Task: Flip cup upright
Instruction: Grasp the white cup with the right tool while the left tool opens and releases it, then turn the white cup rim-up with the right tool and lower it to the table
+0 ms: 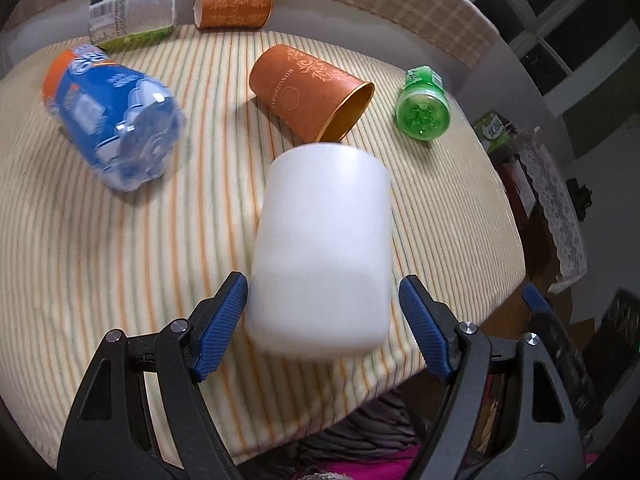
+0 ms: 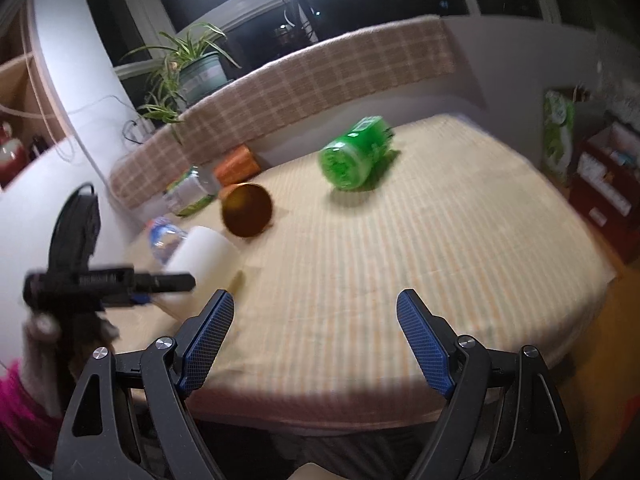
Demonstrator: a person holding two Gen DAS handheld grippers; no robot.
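Left gripper (image 1: pixel 322 304): jaws spread wide, blue pads on either side of the white cup (image 1: pixel 320 252); left pad just at the cup wall, right pad apart from it with a visible gap, so the cup is not clamped. White cup lies between the pads over the striped tablecloth (image 1: pixel 120 280) near the table's front edge; image blurred, so which end is the mouth cannot be told. Left to right in the left wrist view: blue-labelled plastic bottle (image 1: pixel 116 120) on its side at far left; behind it a green-and-white labelled bottle (image 1: pixel 134 10) on its side at the cloth's far edge; beside that, an orange patterned cup (image 1: pixel 234 4) on its side; nearer centre a second orange cup (image 1: pixel 310 90) on its side, gold rim toward the white cup, just beyond it; at right a green plastic bottle (image 1: pixel 423 104) on its side, base toward the camera. Right gripper (image 2: pixel 316 336): jaws released, nothing between them, over bare striped cloth near the front edge. In the right wrist view the white cup (image 2: pixel 200 256) sits at far left with the left gripper (image 2: pixel 108 280) by it; the green bottle (image 2: pixel 352 156) lies well beyond. Potted plant (image 2: pixel 192 64) on the sill behind.
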